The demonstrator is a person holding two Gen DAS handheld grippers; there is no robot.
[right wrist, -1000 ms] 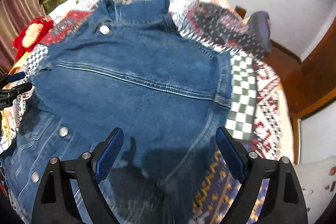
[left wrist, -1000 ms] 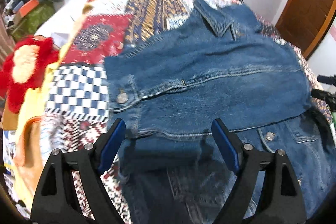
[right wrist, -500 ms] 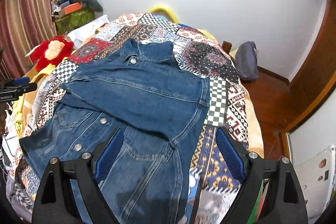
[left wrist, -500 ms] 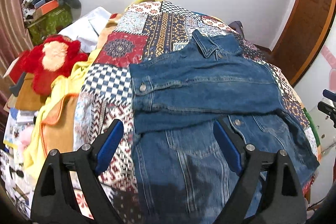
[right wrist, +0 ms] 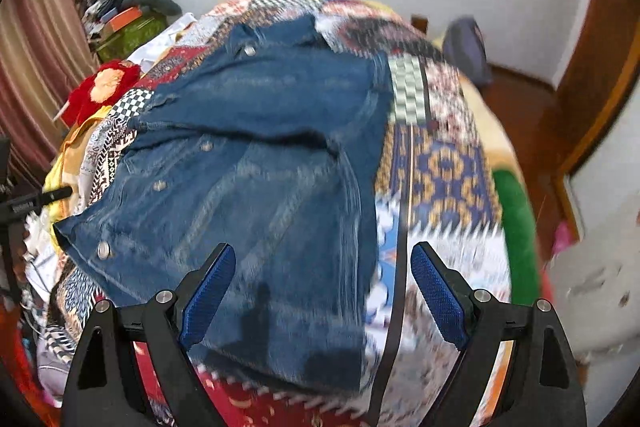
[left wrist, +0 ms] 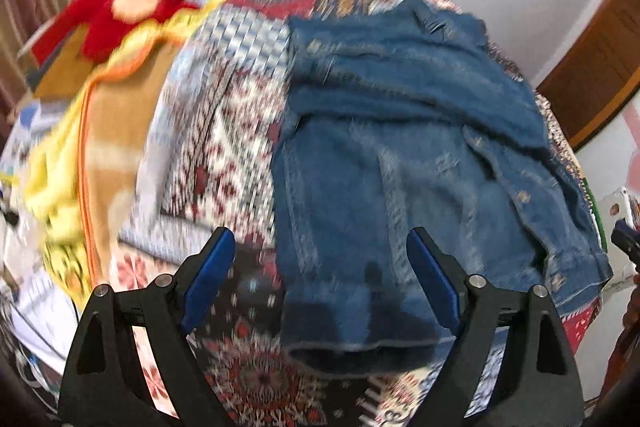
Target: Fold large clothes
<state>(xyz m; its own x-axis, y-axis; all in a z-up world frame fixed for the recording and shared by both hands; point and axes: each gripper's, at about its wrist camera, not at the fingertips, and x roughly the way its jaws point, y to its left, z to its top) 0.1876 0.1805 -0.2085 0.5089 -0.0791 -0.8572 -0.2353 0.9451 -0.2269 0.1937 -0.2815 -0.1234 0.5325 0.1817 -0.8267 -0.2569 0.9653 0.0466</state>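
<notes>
One denim jacket (left wrist: 404,163) lies spread across the patchwork bedspread (left wrist: 224,155) in front of you, its upper part folded down over the lower panels so a thick crease runs across the middle (both views are motion-blurred, so finer seams are hard to read). From your right wrist camera the same denim jacket (right wrist: 256,163) shows its collar at the far end and metal snap buttons along the near-left edge.

Your left gripper (left wrist: 320,279) hangs above the jacket's near hem with its blue-padded jaws spread wide, holding nothing. Your right gripper (right wrist: 324,287) is likewise splayed apart and empty, poised over the jacket's near right edge where denim meets the bedspread (right wrist: 444,171).

Beyond the jacket, a red plush toy (left wrist: 128,3) sits on the far left of the bed beside a yellow and orange blanket (left wrist: 88,131). A wooden door (left wrist: 592,67) stands at the right, and a dark backpack (right wrist: 464,47) rests on the floor by the far wall.
</notes>
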